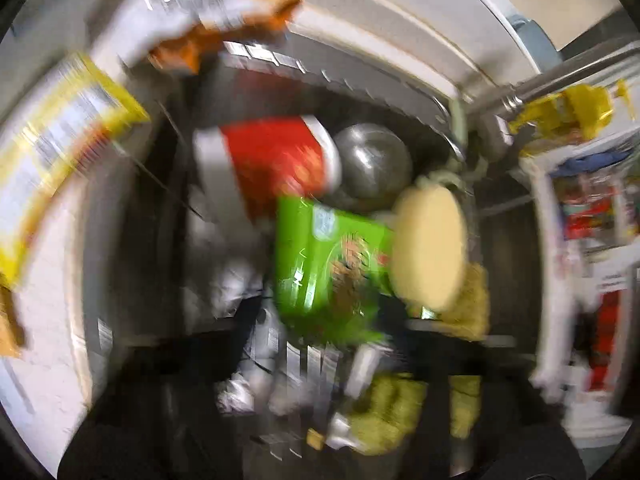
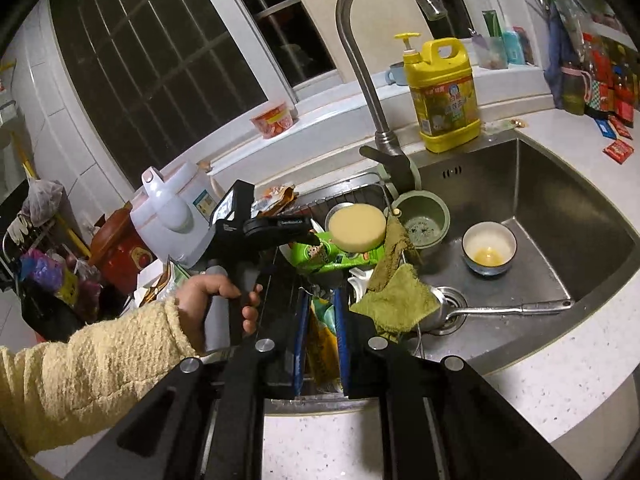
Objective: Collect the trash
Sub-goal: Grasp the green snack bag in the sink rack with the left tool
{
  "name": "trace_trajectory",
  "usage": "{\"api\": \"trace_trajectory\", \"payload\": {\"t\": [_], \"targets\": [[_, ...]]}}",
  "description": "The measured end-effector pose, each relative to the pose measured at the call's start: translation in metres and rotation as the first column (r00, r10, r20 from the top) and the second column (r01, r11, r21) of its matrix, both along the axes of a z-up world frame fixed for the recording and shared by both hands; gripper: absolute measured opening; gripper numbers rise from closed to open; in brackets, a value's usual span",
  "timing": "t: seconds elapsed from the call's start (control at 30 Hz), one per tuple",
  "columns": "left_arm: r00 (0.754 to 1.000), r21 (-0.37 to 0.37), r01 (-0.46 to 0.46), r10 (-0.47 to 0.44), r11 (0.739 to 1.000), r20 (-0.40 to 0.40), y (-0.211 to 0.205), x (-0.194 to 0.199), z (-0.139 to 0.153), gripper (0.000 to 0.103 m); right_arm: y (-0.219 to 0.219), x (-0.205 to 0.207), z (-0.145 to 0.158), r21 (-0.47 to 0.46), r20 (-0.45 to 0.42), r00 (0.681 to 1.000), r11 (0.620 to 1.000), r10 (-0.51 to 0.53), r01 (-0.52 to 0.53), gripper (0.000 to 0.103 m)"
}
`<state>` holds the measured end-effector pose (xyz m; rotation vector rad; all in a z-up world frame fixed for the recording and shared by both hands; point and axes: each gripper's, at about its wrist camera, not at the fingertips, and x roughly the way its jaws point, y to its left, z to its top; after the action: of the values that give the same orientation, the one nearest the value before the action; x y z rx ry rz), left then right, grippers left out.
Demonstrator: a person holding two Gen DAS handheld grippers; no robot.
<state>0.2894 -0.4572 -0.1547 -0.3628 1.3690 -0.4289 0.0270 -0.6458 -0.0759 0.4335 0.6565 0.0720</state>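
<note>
In the steel sink (image 2: 560, 200), a yolk-smeared bowl (image 2: 488, 249)

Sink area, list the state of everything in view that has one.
Faucet: off, no water running.
Bowl: upright, a little yellow liquid inside.
Soap bottle: upright, pump cap on.
Rice cooker: lid closed.
Green cloth: crumpled, draped.
Right gripper: shut on a yellow wrapper.
Left gripper: at the green wrapper, grip unclear.
</note>
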Motion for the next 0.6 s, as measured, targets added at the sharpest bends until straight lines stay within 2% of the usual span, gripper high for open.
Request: {"api": "trace_trajectory", "payload": {"t": [0.07, 0.13, 0.27, 0.3, 0.33, 0.37, 0.4, 0.5, 0.6], "targets": [[1.0, 0.004, 0.0, 0.0, 1.0, 0.004, 0.0, 0.0, 0.001, 0.032, 0.001, 0.001, 0.001, 0.0, 0.009, 1.0, 1.0, 0.006, -0.006, 0.013], [0.999, -0.026, -0.019, 0.018, 0.999, -0.034, 0.005, -0.001, -0.006, 0.046, 0.002, 0.001, 0.004, 0.002, 0.021, 1.0, 1.0, 0.014, -0.015, 0.013], [0.996, -0.063, -0.049, 0.044, 0.997, -0.079, 0.013, 0.003, -0.02, 0.048, 0.004, 0.001, 0.006, 0.001, 0.031, 0.999, 1.0, 0.017, -0.017, 0.013], [0.997, -0.071, -0.044, 0.039, 0.996, -0.074, 0.011, 0.005, -0.02, 0.043, 0.003, 0.001, 0.006, 0.0, 0.03, 0.999, 1.0, 0.017, -0.017, 0.013], [0.997, -0.084, -0.033, 0.027, 0.996, -0.071, 0.01, 0.003, -0.021, 0.023, 0.003, 0.0, 0.006, -0.002, 0.029, 1.0, 1.0, 0.013, -0.013, 0.013], [0.997, -0.082, -0.029, 0.023, 0.996, -0.067, 0.006, 0.004, -0.022, 0.016, 0.002, -0.001, 0.006, 0.001, 0.028, 1.0, 1.0, 0.009, -0.009, 0.013], [0.998, -0.085, -0.028, 0.023, 0.996, -0.059, 0.005, 0.003, -0.021, 0.016, 0.001, -0.002, 0.006, 0.0, 0.027, 1.0, 1.0, 0.008, -0.008, 0.013], [1.0, -0.161, -0.011, 0.008, 0.987, -0.017, 0.013, -0.003, -0.003, 0.01, 0.001, -0.005, 0.007, -0.005, 0.026, 1.0, 1.0, -0.001, 0.001, 0.013], [0.999, -0.184, 0.029, -0.022, 0.983, 0.041, 0.019, -0.009, 0.018, 0.01, 0.004, -0.002, 0.008, -0.004, 0.029, 1.0, 1.0, 0.001, -0.001, 0.013]]}}
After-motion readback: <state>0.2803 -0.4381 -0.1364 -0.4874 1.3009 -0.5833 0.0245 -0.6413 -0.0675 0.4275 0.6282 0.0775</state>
